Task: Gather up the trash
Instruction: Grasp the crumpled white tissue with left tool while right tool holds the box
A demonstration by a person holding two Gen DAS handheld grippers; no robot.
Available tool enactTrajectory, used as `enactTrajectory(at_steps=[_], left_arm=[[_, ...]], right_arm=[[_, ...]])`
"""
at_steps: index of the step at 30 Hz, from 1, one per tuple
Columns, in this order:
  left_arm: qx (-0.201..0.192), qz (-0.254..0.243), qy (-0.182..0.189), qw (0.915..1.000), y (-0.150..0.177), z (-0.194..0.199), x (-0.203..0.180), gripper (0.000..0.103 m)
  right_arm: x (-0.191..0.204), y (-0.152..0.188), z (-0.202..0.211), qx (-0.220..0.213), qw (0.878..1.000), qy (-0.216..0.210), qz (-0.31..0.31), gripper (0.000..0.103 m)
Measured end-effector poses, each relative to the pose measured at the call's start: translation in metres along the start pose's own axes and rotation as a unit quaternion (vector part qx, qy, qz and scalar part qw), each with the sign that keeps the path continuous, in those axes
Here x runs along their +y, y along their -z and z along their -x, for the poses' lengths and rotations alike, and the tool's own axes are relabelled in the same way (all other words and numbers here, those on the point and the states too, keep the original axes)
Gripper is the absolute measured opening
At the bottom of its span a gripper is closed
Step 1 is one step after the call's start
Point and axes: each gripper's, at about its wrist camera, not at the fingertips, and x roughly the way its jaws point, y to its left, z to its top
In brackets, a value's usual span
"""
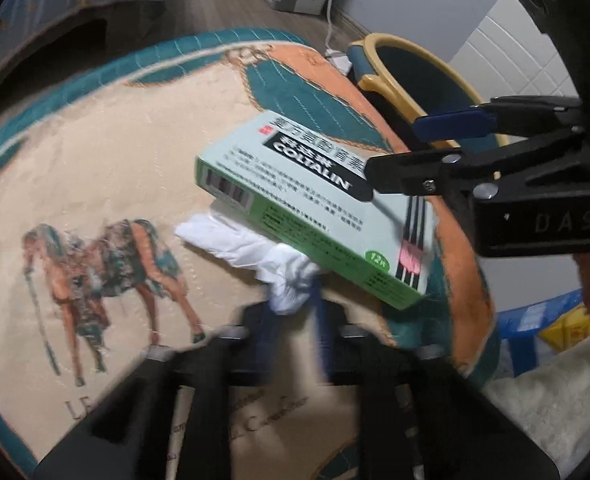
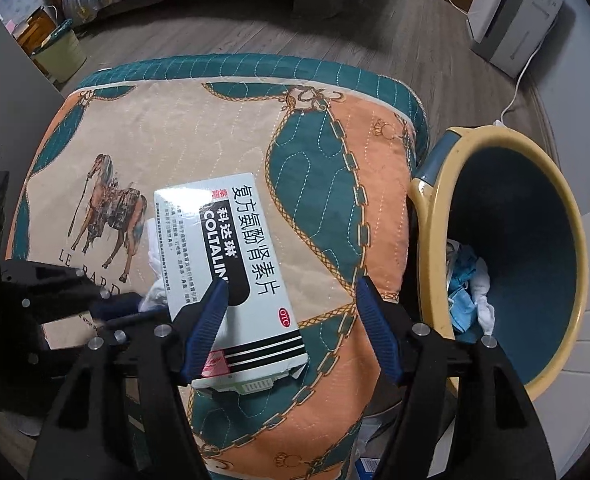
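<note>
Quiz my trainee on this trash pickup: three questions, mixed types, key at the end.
1. True or false: the bin holds trash.
2. The left claw is shut on: A) box B) tissue C) nothing
3. Fill in: the right claw stands ___ over the box.
Key: 1 true; 2 B; 3 open.

"COLTALIN" on medicine box [image 2: 231, 276]
</note>
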Motion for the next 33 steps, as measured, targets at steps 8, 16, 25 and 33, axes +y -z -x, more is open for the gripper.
enactTrajectory(at_steps=[8, 16, 25, 33], left_arm=[[0.003, 0.007, -0.041, 0.9991, 0.0, 0.034, 0.024, 0.006], [-0.001, 0.08, -0.091, 0.9927, 0.006, 0.051, 0.078, 0.012], [-0.036, 0.069, -0.097, 0.9922, -0.009, 0.05, 0.069, 0.068], [-0.014, 0.119, -0.097, 0.988, -0.011, 0.021, 0.09, 0.067]], right_arm=[[0.01, -0.001, -0.001, 0.001, 1.0, -0.018, 0.011, 0.069], [0.032, 0.002, -0.011, 0.007, 0.999, -0.011, 0.037, 0.092], [0.047, -0.001, -0.031, 0.019, 0.998, 0.013, 0.061, 0.095], [0.04, -0.003, -0.044, 0.026, 0.998, 0.004, 0.048, 0.094]])
